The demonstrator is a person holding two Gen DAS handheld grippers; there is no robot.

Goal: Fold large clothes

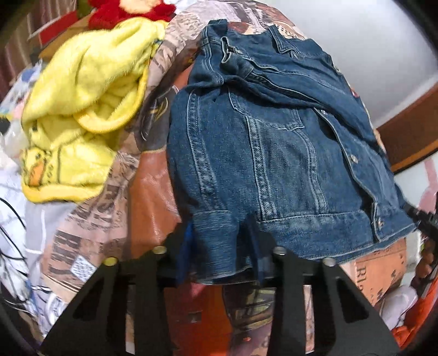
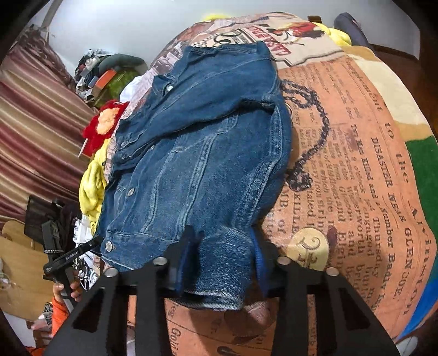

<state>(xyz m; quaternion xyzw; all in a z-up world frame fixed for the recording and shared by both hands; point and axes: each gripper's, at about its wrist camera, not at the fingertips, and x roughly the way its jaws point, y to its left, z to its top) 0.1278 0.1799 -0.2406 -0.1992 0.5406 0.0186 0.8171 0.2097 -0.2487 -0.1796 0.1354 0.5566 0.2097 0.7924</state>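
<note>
A blue denim jacket (image 1: pixel 273 142) lies partly folded on a bed covered by a newspaper-print blanket (image 1: pixel 153 186). My left gripper (image 1: pixel 221 246) is shut on the jacket's near hem corner, a fold of denim between its fingers. My right gripper (image 2: pixel 224 263) is shut on the other hem corner of the same jacket (image 2: pixel 202 153). The left gripper and its hand also show at the lower left of the right wrist view (image 2: pixel 68 260). One sleeve is folded across the jacket's upper part.
A yellow fleece garment (image 1: pixel 87 109) lies bunched left of the jacket, with a red plush item (image 1: pixel 123 11) beyond it. Striped curtains (image 2: pixel 35 128) hang at the left. The blanket (image 2: pixel 356 164) stretches right of the jacket. A wooden headboard (image 1: pixel 410 142) is at right.
</note>
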